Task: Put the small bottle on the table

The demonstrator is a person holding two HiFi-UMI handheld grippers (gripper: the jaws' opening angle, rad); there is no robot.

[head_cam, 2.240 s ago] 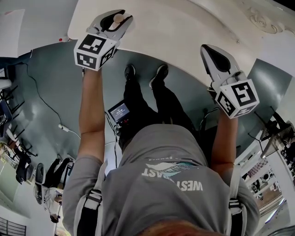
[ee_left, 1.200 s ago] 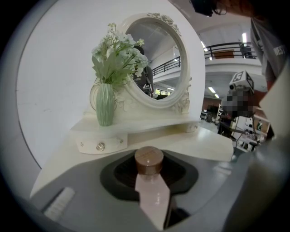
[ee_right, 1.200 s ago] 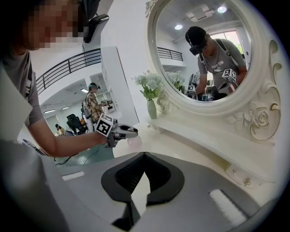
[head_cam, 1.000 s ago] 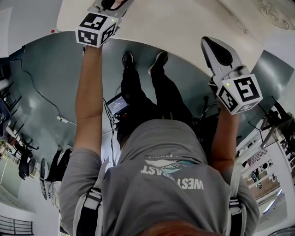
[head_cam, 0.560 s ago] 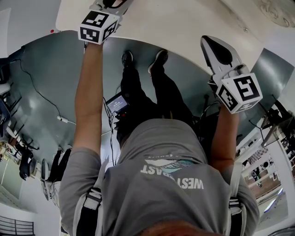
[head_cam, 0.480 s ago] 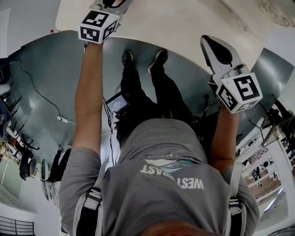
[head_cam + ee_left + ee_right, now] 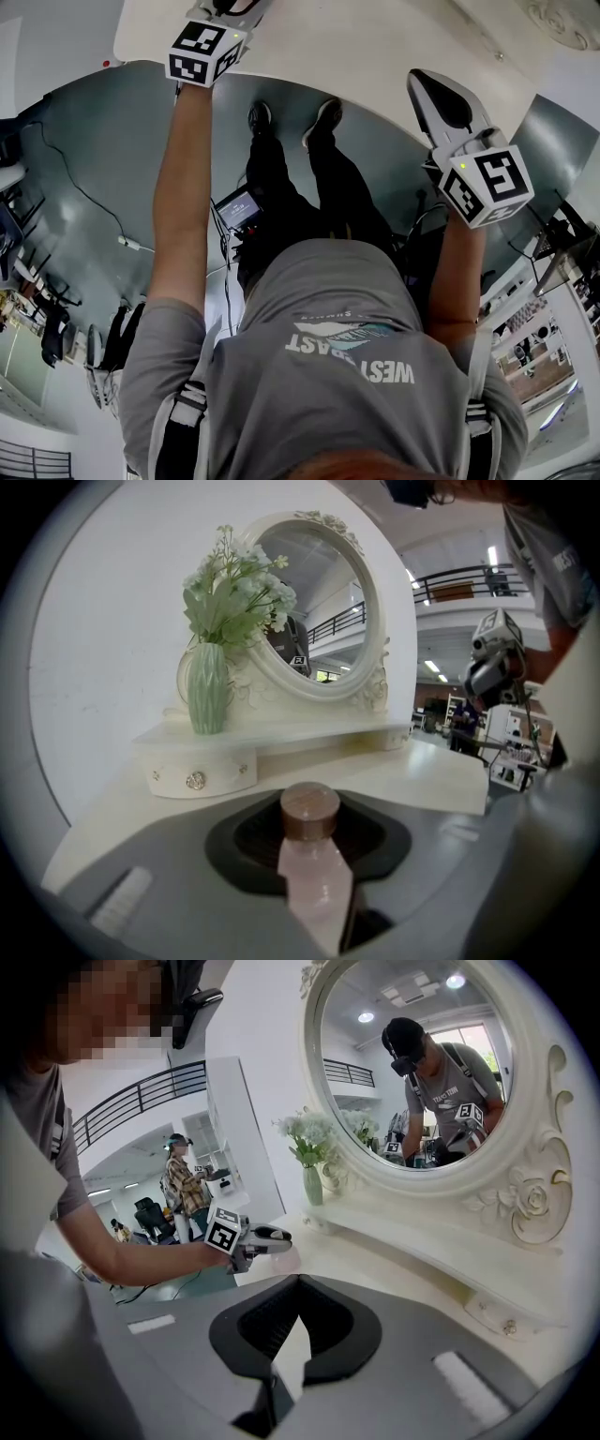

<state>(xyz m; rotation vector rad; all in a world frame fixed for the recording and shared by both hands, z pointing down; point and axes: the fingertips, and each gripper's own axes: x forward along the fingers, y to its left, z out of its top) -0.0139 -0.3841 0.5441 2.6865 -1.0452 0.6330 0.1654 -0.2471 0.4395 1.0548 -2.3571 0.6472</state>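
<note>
The small bottle [image 7: 317, 883], pale pink with a brown round cap [image 7: 310, 810], stands upright between the jaws of my left gripper [image 7: 314, 855]. The jaws have just eased open a little and the bottle is still between them. In the right gripper view the left gripper [image 7: 267, 1237] hovers low over the white dressing table [image 7: 375, 1260] with the pink bottle [image 7: 284, 1258] at its tip. In the head view the left gripper [image 7: 230, 7] is cut off by the top edge and the bottle is hidden. My right gripper [image 7: 433, 89] hangs over the table's near edge, shut and empty.
An oval mirror [image 7: 314, 602] stands at the back of the table on a raised shelf with a small drawer [image 7: 197, 778]. A green vase of flowers [image 7: 208, 686] sits on that shelf. Another person [image 7: 187, 1190] stands far off. The operator's legs and a cable lie on the floor below.
Since the earliest frame the left gripper has reached further over the table, toward the top of the head view, taking the bottle out of sight. The right gripper has stayed put.
</note>
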